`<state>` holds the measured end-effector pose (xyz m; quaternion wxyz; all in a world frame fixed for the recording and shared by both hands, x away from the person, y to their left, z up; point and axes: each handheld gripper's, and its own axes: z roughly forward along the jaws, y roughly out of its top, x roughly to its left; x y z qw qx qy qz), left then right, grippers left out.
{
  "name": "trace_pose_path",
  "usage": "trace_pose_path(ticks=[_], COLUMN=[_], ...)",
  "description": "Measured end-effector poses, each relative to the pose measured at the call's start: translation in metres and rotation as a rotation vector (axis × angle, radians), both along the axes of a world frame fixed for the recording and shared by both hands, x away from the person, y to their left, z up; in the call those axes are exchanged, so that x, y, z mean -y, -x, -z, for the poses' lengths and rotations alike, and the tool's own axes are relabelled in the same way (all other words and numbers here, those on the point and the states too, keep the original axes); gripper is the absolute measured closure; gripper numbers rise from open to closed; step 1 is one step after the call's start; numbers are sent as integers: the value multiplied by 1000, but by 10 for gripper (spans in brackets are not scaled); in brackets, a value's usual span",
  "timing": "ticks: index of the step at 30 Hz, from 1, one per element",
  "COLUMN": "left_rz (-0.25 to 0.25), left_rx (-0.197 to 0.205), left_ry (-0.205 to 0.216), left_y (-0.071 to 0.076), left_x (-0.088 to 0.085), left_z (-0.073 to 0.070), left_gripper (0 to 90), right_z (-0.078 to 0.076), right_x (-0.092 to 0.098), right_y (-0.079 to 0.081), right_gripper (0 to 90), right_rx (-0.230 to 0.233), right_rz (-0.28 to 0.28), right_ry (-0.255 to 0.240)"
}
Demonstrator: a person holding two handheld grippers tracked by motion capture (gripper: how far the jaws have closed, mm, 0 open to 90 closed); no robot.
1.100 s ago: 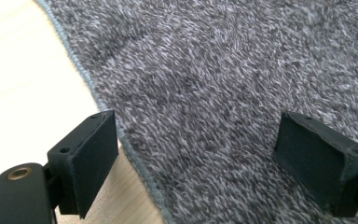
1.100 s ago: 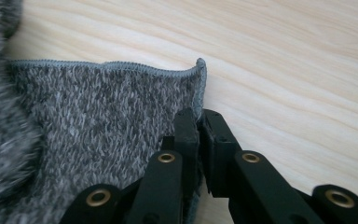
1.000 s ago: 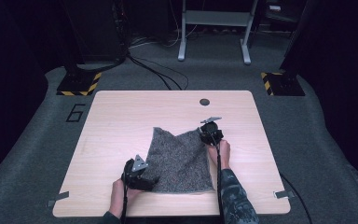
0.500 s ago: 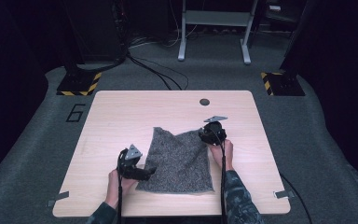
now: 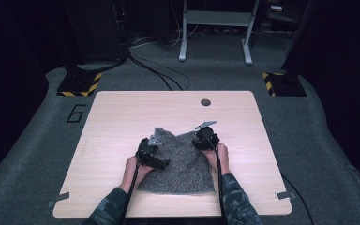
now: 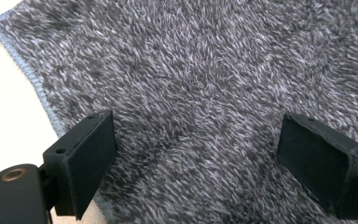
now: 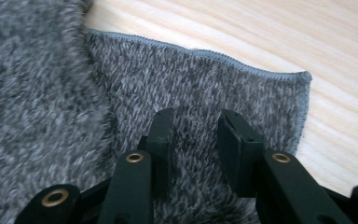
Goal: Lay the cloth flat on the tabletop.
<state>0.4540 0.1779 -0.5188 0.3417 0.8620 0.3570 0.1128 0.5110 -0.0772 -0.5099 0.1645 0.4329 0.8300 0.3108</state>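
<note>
A grey fluffy cloth (image 5: 183, 166) lies on the light wooden table (image 5: 122, 117), in front of the person. My left gripper (image 5: 164, 162) hovers over the cloth's left part. Its jaws (image 6: 196, 158) stand wide open above the pile (image 6: 191, 70) with nothing between them. My right gripper (image 5: 202, 141) is at the cloth's far right corner. Its jaws (image 7: 196, 117) have just been opening and stand a little apart over the flatter-napped corner (image 7: 242, 88). The cloth lies under the gap, not pinched.
A round cable hole (image 5: 206, 102) sits in the table's far side. Bare wood (image 7: 270, 37) lies beyond the cloth's stitched edge. Stands and cables are on the floor behind the table.
My left gripper has moved from the cloth's near left edge away from the person and to the right, onto the cloth. The right gripper has stayed at the far right corner.
</note>
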Motion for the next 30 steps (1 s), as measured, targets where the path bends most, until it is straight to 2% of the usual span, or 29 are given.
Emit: trace_pose_path(ticks=[3, 10, 14, 16, 20, 25, 27, 30], left_rz=[-6, -42, -55, -60, -68, -78, -85, -96], left_rx=[12, 18, 20, 34, 35, 8, 25, 59], left_ry=[-29, -29, -18, -25, -18, 15, 40, 55], left_y=[1, 5, 4, 2, -1, 2, 4, 5], left_x=[-1, -7, -6, -5, -5, -9, -12, -16], left_z=[0, 0, 1, 2, 2, 0, -5, -14], left_gripper=[114, 113, 113, 113, 112, 77, 61, 53], right_z=[0, 0, 1, 1, 1, 0, -4, -16], right_x=[3, 10, 11, 11, 10, 13, 13, 15], right_y=[-4, -12, -15, -16, -18, -16, -12, -3], right_gripper=[665, 650, 645, 642, 619, 406, 333, 274], right_rx=[-5, -4, 19, 25, 37, 10, -3, 6], right_rz=[29, 89, 102, 108, 97, 83, 80, 70], right_ry=[-2, 1, 4, 6, 26, 23, 14, -39])
